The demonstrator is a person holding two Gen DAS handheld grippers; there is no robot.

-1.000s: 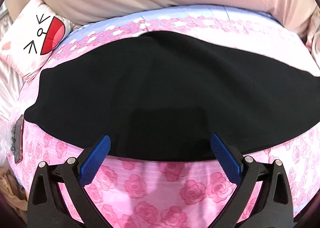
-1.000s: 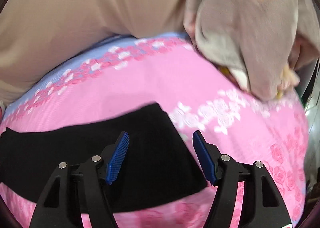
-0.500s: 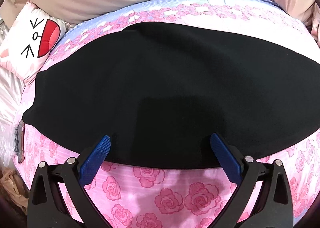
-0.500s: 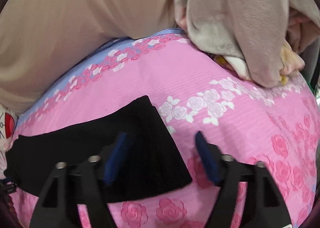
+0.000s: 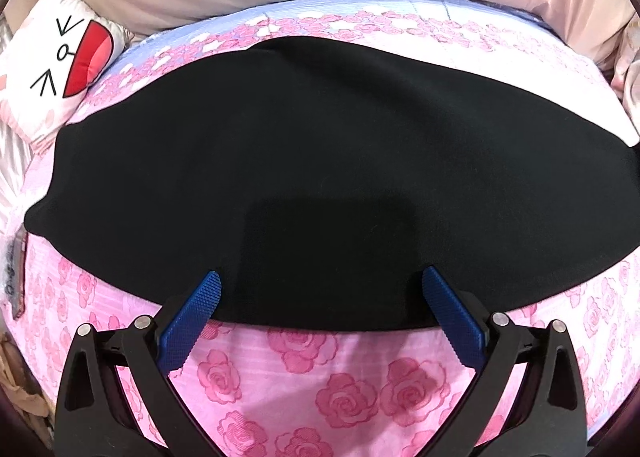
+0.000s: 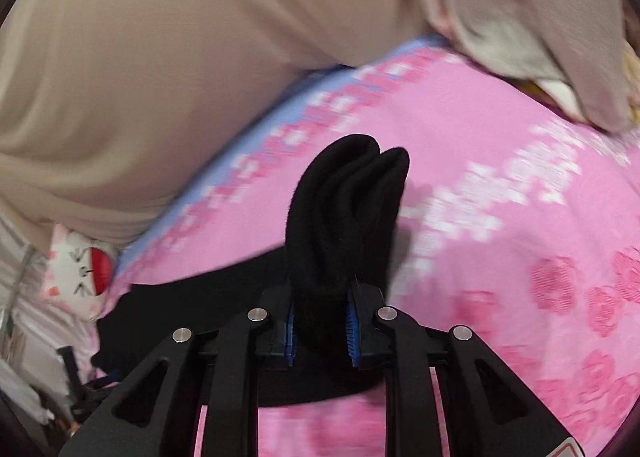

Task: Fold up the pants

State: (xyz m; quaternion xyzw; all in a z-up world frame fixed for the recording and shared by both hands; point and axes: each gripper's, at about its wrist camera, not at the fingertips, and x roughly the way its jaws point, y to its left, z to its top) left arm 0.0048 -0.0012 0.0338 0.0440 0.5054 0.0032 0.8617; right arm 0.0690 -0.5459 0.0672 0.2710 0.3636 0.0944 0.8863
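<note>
Now my right gripper (image 6: 320,321), spread earlier, pinches the pants (image 6: 344,217), blurring the bedspread (image 6: 500,161); my left gripper (image 5: 320,289) gapes.

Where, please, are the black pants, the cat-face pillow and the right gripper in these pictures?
black pants (image 5: 320,161): left wrist view, middle of the flat cloth.
cat-face pillow (image 5: 60,69): left wrist view, its printed face.
right gripper (image 6: 320,327): right wrist view, between fingertips clamping bunched cloth.

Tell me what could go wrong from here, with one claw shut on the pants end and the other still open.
1. The right claw pinches a bunched end of the black pants; lifting it may carry the bunching into the fold.
2. The left claw is open over the near edge, holding nothing, so the pants may drag across the pink bedspread.
</note>
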